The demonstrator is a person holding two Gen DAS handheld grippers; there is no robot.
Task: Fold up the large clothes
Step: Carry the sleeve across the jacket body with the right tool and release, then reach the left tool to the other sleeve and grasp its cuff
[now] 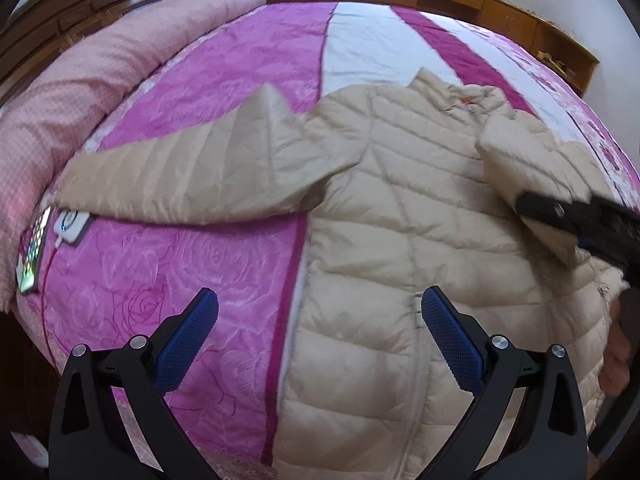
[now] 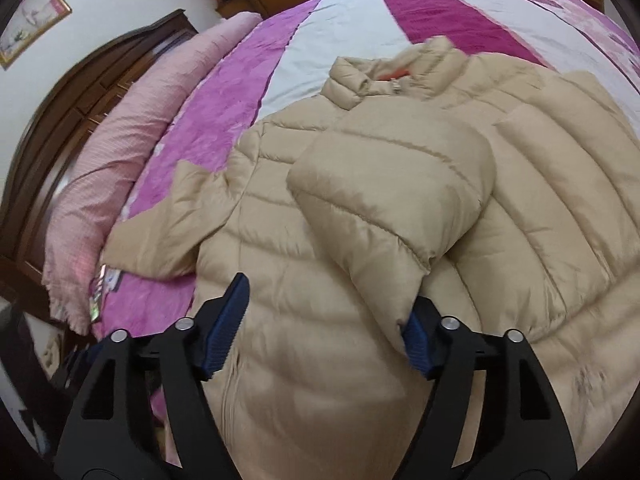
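1. Right gripper (image 2: 326, 322) stands with its jaws spread over the beige puffer jacket (image 2: 360, 240); the cuff of the folded-in sleeve (image 2: 394, 204) lies against the inner face of one blue pad, but the other pad is well clear, so nothing is pinched.
2. Left gripper (image 1: 320, 334) is likewise released, hanging above the jacket's zip edge and the pink bedspread (image 1: 200, 264), touching neither as far as can be seen.
3. That jacket lies face up and zipped on the bed, collar away from the cameras. One sleeve is laid across the chest; the other sleeve (image 1: 188, 168) is spread out sideways over the bedspread, its cuff near a phone (image 1: 32, 256) and a small white device (image 1: 72, 226) at the bed's edge.
4. Risk: the puffy, slick sleeve on the chest may spring or slide back open now that nothing clamps it.
5. Risk: if the cuff clings to the pad, pulling the right gripper away could drag the sleeve off its fold.
6. Risk: gathering the spread sleeve could sweep the phone or device off the bed.
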